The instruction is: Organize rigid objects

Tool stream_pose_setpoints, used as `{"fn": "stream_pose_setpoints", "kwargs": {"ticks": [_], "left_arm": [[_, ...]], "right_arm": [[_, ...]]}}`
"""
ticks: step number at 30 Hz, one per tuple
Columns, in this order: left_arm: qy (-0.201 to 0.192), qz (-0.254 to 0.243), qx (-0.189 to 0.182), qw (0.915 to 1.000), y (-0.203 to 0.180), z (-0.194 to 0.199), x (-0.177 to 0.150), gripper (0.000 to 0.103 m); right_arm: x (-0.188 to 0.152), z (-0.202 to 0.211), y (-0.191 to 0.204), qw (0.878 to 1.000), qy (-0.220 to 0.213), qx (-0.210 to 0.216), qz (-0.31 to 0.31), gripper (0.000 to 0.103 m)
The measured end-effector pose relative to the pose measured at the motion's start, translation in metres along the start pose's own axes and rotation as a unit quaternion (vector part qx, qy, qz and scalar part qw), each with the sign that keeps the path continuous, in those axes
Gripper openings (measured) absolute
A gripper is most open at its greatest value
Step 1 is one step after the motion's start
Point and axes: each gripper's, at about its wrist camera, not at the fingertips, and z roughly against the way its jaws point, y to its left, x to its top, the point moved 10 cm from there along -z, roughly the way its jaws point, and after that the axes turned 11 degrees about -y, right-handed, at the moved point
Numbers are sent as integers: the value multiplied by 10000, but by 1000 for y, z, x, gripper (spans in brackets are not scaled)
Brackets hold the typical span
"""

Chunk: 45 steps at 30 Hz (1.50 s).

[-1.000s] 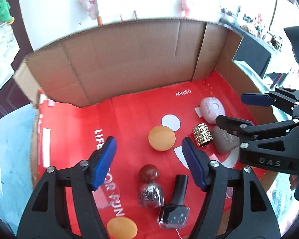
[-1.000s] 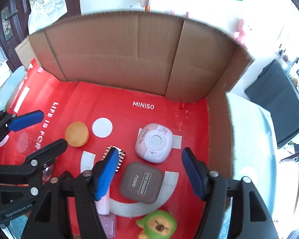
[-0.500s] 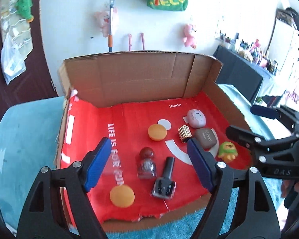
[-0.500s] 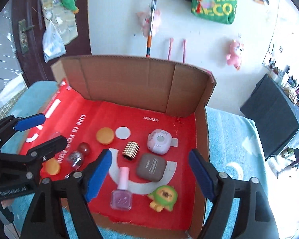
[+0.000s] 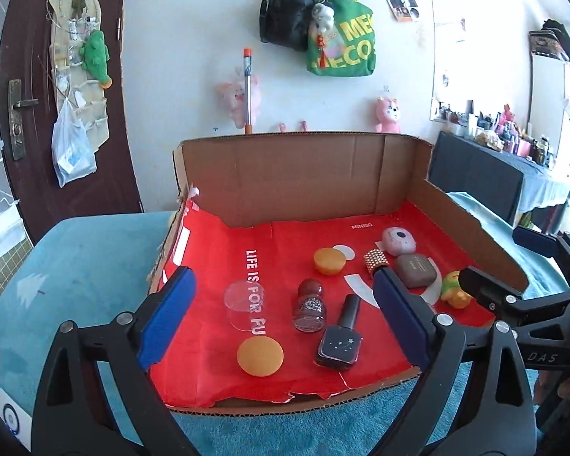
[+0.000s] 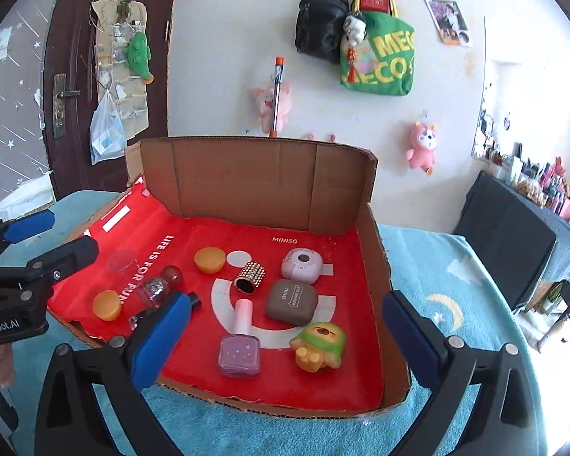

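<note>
A cardboard box [image 5: 307, 182] [image 6: 247, 186] with a red floor holds small rigid objects. In the left wrist view: a dark nail polish bottle [image 5: 340, 338], a glitter bottle [image 5: 309, 306], two orange discs [image 5: 260, 355] [image 5: 328, 261], a clear lid [image 5: 243, 298], a studded cylinder [image 5: 375, 262], a brown case [image 5: 415, 269], a pink case [image 5: 399, 240]. The right wrist view adds a pink polish bottle [image 6: 240, 342] and a green figure [image 6: 319, 345]. My left gripper [image 5: 285, 323] and right gripper [image 6: 281, 338] are open, empty, held before the box's front edge.
The box stands on a teal cloth [image 5: 76, 258] [image 6: 456, 296]. A dark door [image 5: 19, 95] is at the left, a black cabinet [image 5: 486, 178] at the right. Bags [image 5: 338, 38] and plush toys [image 6: 421, 146] hang on the white wall behind.
Both grippers have pulled back and up out of the box, so the whole box and the wall behind come into view. Nothing was picked up; both stay open.
</note>
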Motion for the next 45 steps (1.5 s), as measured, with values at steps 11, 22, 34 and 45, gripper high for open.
{"fn": "stream_pose_setpoints", "kwargs": {"ticks": [11,22,34,45], "left_arm": [[223,-189,80,9995,-4,-27,-33,95],[468,2,72,9989,3,-34,-43,95],[641,106,119,9978,8,-39,-49,95],[614,97,92,9980,8,-38,-49,95]], "right_arm": [[-15,-26,0,9999,-39,56,-126,103],[-31,-39,-5,9993,219,16,-312,103],[-36,-42,-6,9991,325,-106,-242,103],[-36,-42,-6,9991,328,-115,-245,103]]}}
